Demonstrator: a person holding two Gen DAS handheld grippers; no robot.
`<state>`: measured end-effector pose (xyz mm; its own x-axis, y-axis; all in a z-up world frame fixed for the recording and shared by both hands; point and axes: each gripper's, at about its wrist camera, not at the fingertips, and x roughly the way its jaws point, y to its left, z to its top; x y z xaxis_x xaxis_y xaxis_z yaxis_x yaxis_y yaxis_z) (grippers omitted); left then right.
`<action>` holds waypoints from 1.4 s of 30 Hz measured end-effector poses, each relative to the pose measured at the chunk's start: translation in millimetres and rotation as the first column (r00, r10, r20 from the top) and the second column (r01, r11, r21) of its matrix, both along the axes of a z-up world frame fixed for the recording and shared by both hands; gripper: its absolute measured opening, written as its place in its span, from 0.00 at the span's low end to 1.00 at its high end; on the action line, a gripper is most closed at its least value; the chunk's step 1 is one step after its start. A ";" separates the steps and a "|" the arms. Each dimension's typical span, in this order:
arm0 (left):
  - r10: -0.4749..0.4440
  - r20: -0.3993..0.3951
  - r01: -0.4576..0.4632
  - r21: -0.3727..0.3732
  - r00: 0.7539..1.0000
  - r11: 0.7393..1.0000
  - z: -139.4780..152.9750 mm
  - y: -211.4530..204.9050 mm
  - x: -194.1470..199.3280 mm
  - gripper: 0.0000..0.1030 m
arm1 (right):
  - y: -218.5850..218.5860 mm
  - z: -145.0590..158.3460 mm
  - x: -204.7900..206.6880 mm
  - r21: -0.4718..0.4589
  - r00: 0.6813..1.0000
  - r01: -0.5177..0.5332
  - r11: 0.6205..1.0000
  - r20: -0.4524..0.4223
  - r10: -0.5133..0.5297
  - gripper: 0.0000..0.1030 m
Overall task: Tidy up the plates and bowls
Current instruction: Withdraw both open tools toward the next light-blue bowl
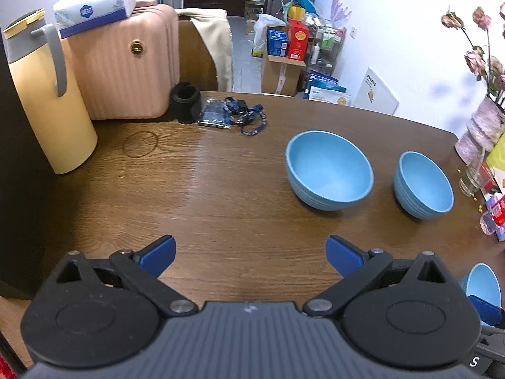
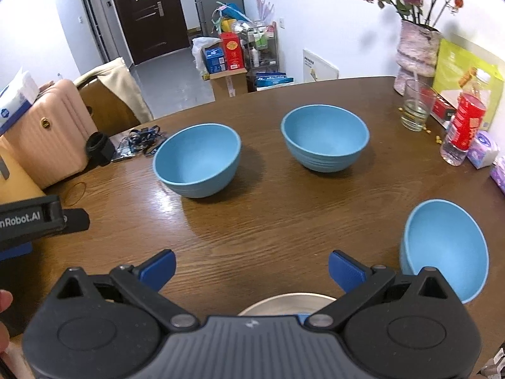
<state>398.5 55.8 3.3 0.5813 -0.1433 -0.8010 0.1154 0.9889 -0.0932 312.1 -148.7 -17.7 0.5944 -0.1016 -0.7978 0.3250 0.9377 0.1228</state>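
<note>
Three blue bowls stand on the brown wooden table (image 2: 268,221). In the right wrist view the left bowl (image 2: 197,159) and the middle bowl (image 2: 325,139) sit ahead, and the near bowl (image 2: 445,249) sits beside the right finger. A pale plate rim (image 2: 285,304) shows under the right gripper. My right gripper (image 2: 251,267) is open and empty. My left gripper (image 1: 251,254) is open and empty above bare table. In the left wrist view the same bowls sit at right: the large one (image 1: 328,169), the smaller one (image 1: 423,184), and the near one (image 1: 483,284) at the edge.
A yellow thermos (image 1: 44,94), a pink case (image 1: 126,63), a black cup (image 1: 186,102) and a blue lanyard (image 1: 240,115) stand at the table's back left. A vase (image 2: 415,53), a glass (image 2: 416,105), a red-labelled bottle (image 2: 462,129) and packets line the right edge.
</note>
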 end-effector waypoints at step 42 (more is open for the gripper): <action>0.080 -0.102 -0.082 -0.011 0.992 0.997 -25.1 37.0 115.7 1.00 | 41.2 -13.7 121.7 0.034 0.996 0.072 0.997 -0.057 -0.070 1.00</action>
<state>514.2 92.8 -21.9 0.5078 -0.1111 -0.8543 0.0240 0.9931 -0.1149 433.9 -107.5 -31.4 0.5411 -0.1126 -0.8334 0.3978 0.9074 0.1356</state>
